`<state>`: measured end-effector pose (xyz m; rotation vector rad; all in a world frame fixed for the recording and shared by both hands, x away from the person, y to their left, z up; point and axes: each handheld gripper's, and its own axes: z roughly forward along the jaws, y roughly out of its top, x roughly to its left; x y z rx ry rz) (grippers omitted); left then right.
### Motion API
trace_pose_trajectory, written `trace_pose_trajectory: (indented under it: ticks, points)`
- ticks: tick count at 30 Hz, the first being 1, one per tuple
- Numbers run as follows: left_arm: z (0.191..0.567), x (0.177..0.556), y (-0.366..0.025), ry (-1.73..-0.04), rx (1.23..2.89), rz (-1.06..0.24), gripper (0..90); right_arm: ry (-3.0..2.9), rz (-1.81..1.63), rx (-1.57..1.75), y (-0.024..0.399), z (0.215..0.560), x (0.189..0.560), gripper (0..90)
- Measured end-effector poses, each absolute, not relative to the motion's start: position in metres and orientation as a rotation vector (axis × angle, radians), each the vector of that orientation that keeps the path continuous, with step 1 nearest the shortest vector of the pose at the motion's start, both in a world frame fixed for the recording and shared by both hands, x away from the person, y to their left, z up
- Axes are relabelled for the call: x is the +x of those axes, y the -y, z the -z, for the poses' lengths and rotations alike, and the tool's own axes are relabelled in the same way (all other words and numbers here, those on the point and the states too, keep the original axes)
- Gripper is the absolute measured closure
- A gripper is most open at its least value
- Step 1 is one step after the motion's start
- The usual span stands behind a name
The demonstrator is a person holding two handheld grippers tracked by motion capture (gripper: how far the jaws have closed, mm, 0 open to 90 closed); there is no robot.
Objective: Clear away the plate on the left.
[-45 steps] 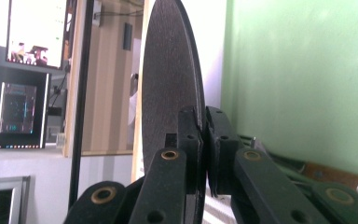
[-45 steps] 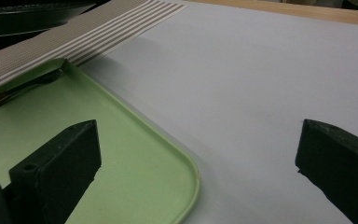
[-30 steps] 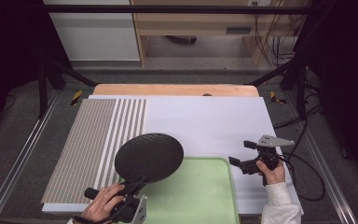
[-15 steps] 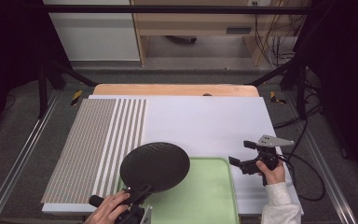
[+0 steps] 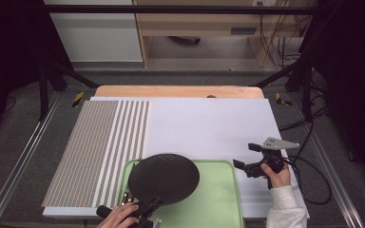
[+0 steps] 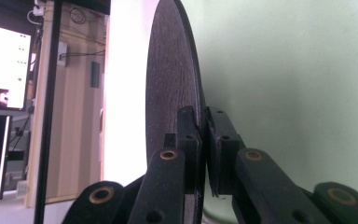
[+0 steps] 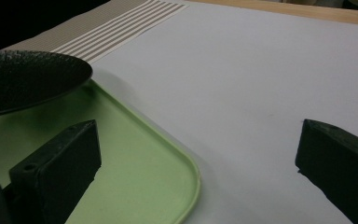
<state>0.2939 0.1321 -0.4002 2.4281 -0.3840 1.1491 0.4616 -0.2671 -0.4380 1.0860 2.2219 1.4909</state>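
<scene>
A round black plate [image 5: 164, 178] hangs over the left part of a light green tray [image 5: 214, 199] at the table's front edge. My left gripper [image 5: 145, 207] is shut on the plate's near rim, held by a hand at the bottom of the high view. In the left gripper view the plate [image 6: 172, 88] stands edge-on, its rim pinched between the two black jaws at my left gripper [image 6: 202, 140]. My right gripper [image 5: 240, 165] stands open just right of the tray, nothing between its jaws. The right gripper view shows the plate [image 7: 28, 79] over the tray [image 7: 135, 158].
A white mat [image 5: 209, 123] covers the table, with a beige striped band [image 5: 100, 147] on its left. A wooden board edge [image 5: 176, 91] runs along the back. Metal rails [image 5: 24, 156] flank the table, and cables [image 5: 309, 156] trail at the right.
The left hand has carried the black plate to the right, from over the mat's striped edge to over the green tray. The right gripper has stayed where it was.
</scene>
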Motion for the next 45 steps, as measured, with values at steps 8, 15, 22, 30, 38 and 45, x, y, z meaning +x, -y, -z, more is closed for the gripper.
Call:
trace_pose_trajectory:
  ticks: [8,15,22,30,38,45]
  points:
    - [0.406,0.292,-0.124,0.411,2.436,-1.113,84.0,-2.220,-1.492,1.084,0.267,0.438,0.462,0.6]
    - [0.411,0.292,-0.118,0.422,2.444,-1.090,83.8,-2.221,-1.491,1.084,0.267,0.438,0.461,0.6]
    - [0.415,0.291,-0.114,0.430,2.452,-1.070,83.2,-2.219,-1.492,1.085,0.267,0.438,0.462,0.6]
    - [0.420,0.291,-0.113,0.427,2.454,-1.062,83.7,-2.220,-1.492,1.084,0.267,0.438,0.461,0.6]
    - [0.429,0.286,-0.110,0.444,2.465,-1.035,86.1,-2.220,-1.492,1.085,0.267,0.437,0.461,0.6]
    - [0.436,0.286,-0.110,0.434,2.508,-0.947,81.1,-2.222,-1.492,1.084,0.267,0.438,0.461,0.6]
